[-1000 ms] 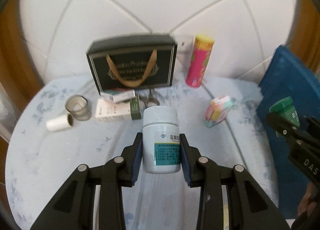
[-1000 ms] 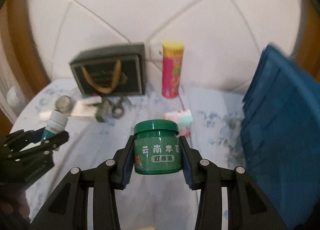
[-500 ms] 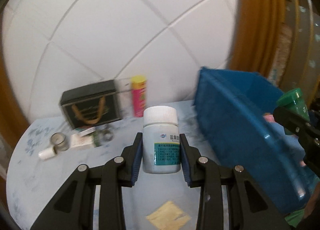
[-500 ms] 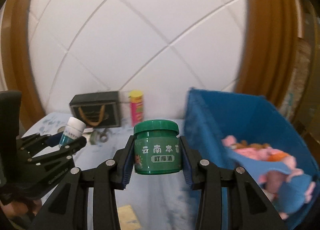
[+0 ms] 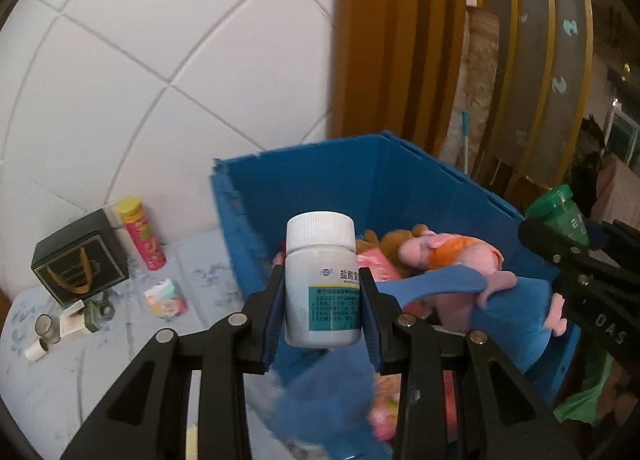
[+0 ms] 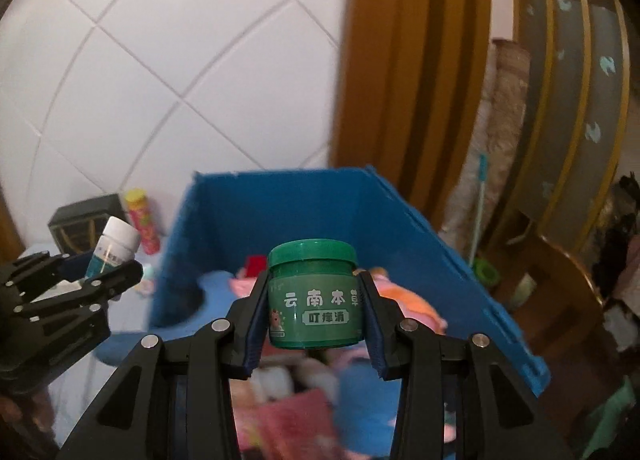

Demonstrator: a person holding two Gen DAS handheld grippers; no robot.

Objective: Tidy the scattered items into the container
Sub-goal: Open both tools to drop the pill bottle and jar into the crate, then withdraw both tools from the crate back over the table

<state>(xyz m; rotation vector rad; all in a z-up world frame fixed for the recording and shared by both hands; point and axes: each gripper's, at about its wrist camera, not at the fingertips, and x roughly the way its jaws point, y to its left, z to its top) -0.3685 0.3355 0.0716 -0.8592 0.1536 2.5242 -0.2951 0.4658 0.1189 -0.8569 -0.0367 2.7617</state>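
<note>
My left gripper [image 5: 322, 300] is shut on a white pill bottle [image 5: 321, 280] with a teal label, held upright above the open blue bin [image 5: 304, 176]. My right gripper [image 6: 314, 308] is shut on a green jar [image 6: 314, 296] with white lettering, also above the blue bin [image 6: 280, 212]. The bin holds soft toys and pink and blue items. In the left wrist view the right gripper and green jar [image 5: 560, 212] show at the right. In the right wrist view the left gripper with the pill bottle [image 6: 114, 248] shows at the left.
On the blue floral tabletop [image 5: 60, 380] left of the bin stand a black gift box [image 5: 80, 264], a pink tube with a yellow cap [image 5: 142, 236], a pastel packet [image 5: 166, 298], small boxes, a glass cup [image 5: 47, 328] and a white roll. A tiled wall lies behind.
Both grippers have swung right from the table to above the blue bin, carrying the pill bottle and the green jar. The bin's inside now fills the middle of both views.
</note>
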